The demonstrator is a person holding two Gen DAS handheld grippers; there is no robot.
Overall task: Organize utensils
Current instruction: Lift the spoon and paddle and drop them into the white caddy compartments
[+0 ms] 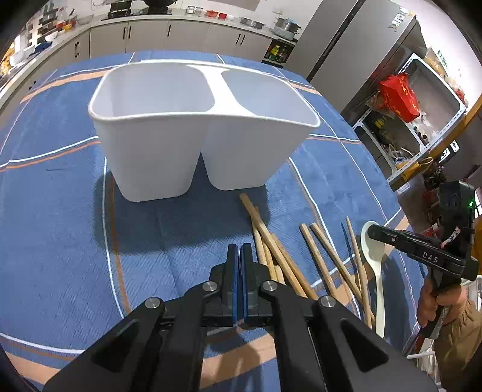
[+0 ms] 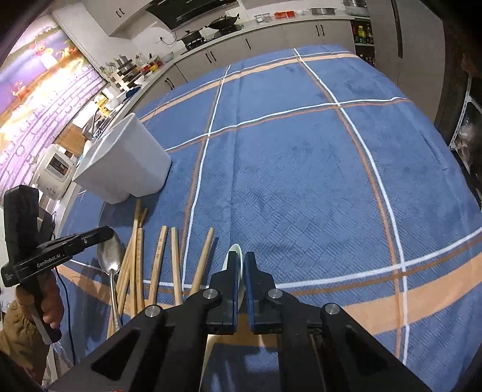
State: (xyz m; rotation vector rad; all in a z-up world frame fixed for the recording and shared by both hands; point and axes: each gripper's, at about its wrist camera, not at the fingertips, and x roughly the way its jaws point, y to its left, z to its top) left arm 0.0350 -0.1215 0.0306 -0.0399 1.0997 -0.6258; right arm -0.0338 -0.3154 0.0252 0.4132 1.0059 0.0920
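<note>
A white two-compartment caddy (image 1: pixel 150 156) (image 2: pixel 120 162) stands on the blue checked tablecloth (image 2: pixel 301 165). Several wooden chopsticks (image 1: pixel 319 250) (image 2: pixel 156 262) lie loose in front of it. My left gripper (image 1: pixel 239 248) (image 2: pixel 110 231) is shut. The right wrist view shows its tips on the far end of a metal spoon (image 2: pixel 111 256), which its own view hides under the fingers. My right gripper (image 2: pixel 240 256) (image 1: pixel 370 230) is shut on the bowl of a white spoon (image 2: pixel 236 248) (image 1: pixel 376 271) lying right of the chopsticks.
A kitchen counter with pots and a stove (image 2: pixel 211 27) runs along the far wall. A tall grey fridge (image 1: pixel 355 54) and a cluttered metal shelf (image 1: pixel 415 114) stand to the right. A person's hand (image 1: pixel 436 301) holds the right gripper.
</note>
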